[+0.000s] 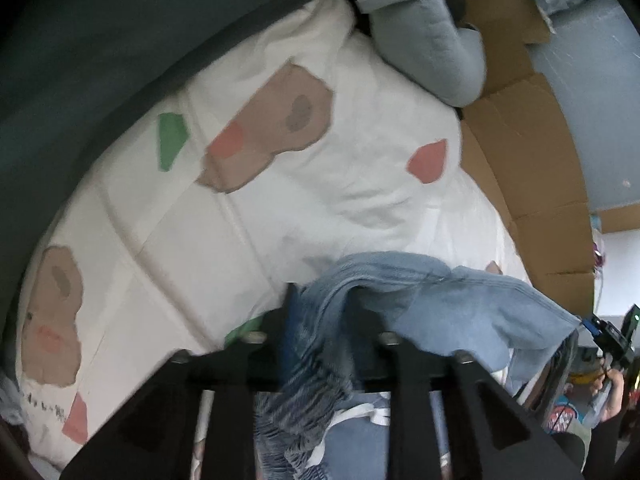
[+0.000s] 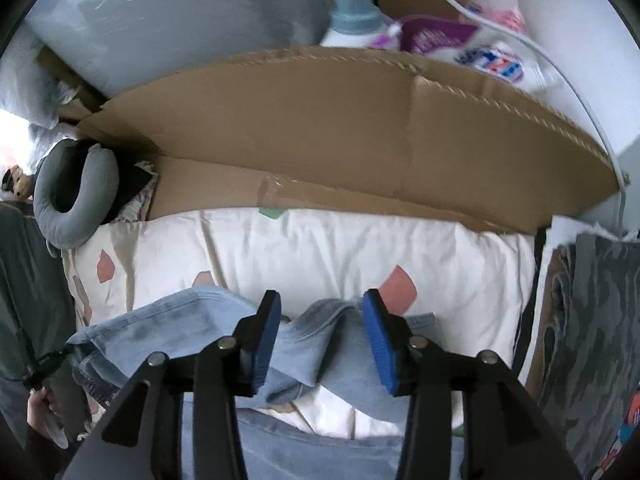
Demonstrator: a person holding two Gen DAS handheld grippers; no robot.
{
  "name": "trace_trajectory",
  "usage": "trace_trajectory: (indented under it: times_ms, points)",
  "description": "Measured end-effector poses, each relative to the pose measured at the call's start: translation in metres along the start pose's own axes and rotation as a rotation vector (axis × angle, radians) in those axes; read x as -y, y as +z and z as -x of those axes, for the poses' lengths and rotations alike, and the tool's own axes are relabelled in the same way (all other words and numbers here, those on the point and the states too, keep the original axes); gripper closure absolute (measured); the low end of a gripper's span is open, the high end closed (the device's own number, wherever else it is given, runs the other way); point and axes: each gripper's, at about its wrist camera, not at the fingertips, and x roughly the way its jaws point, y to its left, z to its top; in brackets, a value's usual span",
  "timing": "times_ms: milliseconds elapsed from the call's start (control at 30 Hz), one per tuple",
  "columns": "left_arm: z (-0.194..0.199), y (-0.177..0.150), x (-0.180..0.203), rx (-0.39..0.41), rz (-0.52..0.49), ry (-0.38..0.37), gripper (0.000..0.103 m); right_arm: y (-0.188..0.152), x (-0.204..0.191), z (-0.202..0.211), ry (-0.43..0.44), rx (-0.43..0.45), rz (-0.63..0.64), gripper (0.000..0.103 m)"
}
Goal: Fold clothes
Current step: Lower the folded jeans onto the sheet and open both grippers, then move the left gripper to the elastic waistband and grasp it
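a white quilt (image 1: 328, 184) printed with brown, pink and green patches fills the middle of both views, with flattened brown cardboard (image 2: 360, 128) standing along its far edge. in the right wrist view a grey neck pillow (image 2: 72, 200) sits at the left end of the cardboard, a detergent bottle (image 2: 354, 12) with a pale blue cap stands behind it at the top, and a white cable (image 2: 560, 64) curves down the upper right.

the jeans (image 2: 192, 324), light blue denim, lie on the quilt in the lower part of both views. in the left wrist view a frayed, fringed edge hangs down at the bottom centre.

the right gripper (image 2: 320, 332) points down over the jeans with its blue-padded jaws standing apart; a raised fold of denim lies between them, and the pads do not press on it.

the left gripper (image 1: 324, 320) is also over the jeans, lower centre of its view. bunched denim lies between its black fingers and covers the tips. the jaws look parted, but i cannot tell whether they pinch the cloth.
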Motion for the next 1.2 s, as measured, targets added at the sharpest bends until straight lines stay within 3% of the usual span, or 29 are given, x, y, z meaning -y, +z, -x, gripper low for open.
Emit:
trace_trajectory:
  times_ms: [67,133,367,667,933,1200]
  points:
    - [0.007,-0.004,-0.011,0.020,0.034,0.004,0.045,0.001,-0.005,-0.002,0.000,0.003,0.016,0.059]
    - [0.015,-0.007,-0.020,0.040,0.063,-0.003,0.043,0.001,-0.010,-0.006,0.002,0.004,0.034,0.059]
    - [0.042,-0.028,-0.046,0.110,0.129,-0.010,0.043,0.010,-0.021,-0.015,-0.015,0.076,0.094,0.059]
    - [0.054,-0.115,-0.076,0.100,0.224,-0.040,0.043,0.007,-0.053,-0.025,0.062,0.144,0.173,0.059]
    - [0.045,-0.195,-0.095,0.053,0.331,-0.053,0.043,-0.018,-0.094,-0.053,0.105,0.089,0.303,0.059]
    - [0.030,-0.262,-0.104,0.005,0.401,-0.123,0.043,-0.029,-0.148,-0.069,0.154,0.058,0.431,0.059]
